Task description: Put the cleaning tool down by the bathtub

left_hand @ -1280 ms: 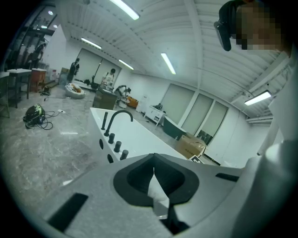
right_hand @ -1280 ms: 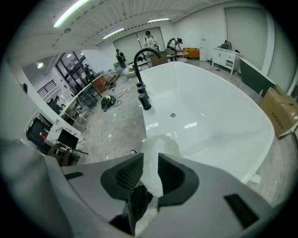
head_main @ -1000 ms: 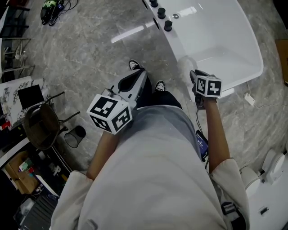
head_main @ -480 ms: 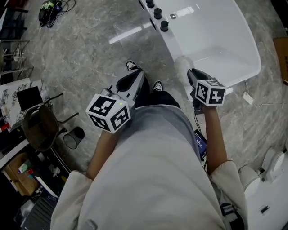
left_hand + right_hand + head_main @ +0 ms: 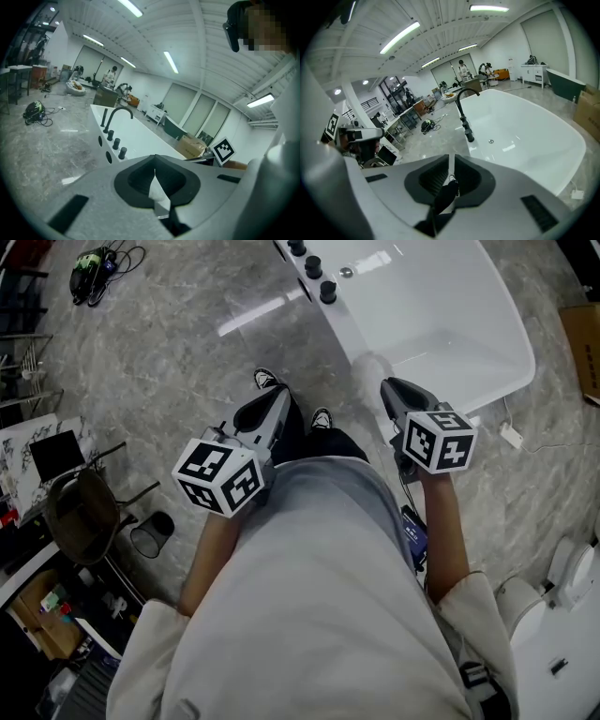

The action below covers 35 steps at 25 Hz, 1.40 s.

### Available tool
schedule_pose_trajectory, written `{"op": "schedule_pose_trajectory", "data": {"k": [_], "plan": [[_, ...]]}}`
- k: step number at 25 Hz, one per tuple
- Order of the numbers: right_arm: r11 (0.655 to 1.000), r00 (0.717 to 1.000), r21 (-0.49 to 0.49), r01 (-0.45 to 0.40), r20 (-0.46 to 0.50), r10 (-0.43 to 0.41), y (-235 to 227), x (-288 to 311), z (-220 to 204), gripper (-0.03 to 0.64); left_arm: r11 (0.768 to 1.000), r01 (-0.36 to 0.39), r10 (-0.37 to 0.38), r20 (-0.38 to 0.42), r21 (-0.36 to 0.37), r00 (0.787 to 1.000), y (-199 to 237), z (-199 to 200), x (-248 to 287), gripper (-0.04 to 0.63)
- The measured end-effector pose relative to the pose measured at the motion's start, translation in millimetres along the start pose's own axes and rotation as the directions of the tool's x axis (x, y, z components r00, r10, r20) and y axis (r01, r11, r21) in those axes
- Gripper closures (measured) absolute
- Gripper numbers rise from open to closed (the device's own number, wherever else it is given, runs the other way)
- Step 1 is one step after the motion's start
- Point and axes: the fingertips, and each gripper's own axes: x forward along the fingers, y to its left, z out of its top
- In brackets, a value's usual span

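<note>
The cleaning tool (image 5: 372, 366) is showing only as a pale, fluffy, blurred tuft, lying against the white bathtub's (image 5: 487, 324) outer wall at 11 o'clock from the right hand-held gripper (image 5: 392, 388). That one and the left hand-held gripper (image 5: 275, 397) are both holding their jaws pressed together, empty.

The bathtub (image 5: 441, 324) fills the head view from 12 to 2 o'clock, with its tap knobs (image 5: 312, 266) on the left rim. The left gripper (image 5: 270, 399) and right gripper (image 5: 389, 388) are side by side below it (the right one just beside the tub's end). A chair (image 5: 84, 512) stands at 9 o'clock and a cardboard box (image 5: 583, 338) at 3.
</note>
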Motion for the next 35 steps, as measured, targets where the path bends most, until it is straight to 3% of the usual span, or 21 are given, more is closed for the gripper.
{"op": "schedule_pose_trajectory", "data": {"k": [5, 14, 21, 35], "plan": [[0.999, 0.998, 0.012, -0.045, 0.049, 0.045, 17, -14, 8, 0.589, 1.000, -0.010, 0.010, -0.005, 0.001, 1.000, 3, -4, -2, 0.591], [0.999, 0.994, -0.042, -0.008, 0.109, 0.012, 28, -38, 23, 0.598, 0.999, -0.029, 0.029, -0.009, -0.015, 1.000, 8, -11, -1, 0.591], [0.995, 0.994, -0.096, -0.006, 0.104, 0.016, 39, -43, 21, 0.606, 0.999, -0.048, 0.048, -0.004, -0.026, 0.999, 13, -11, -3, 0.591], [0.994, 0.997, -0.111, 0.001, 0.079, 0.008, 31, -43, 21, 0.606, 0.998, -0.057, 0.058, -0.043, 0.007, 0.997, 13, -20, -1, 0.591]]}}
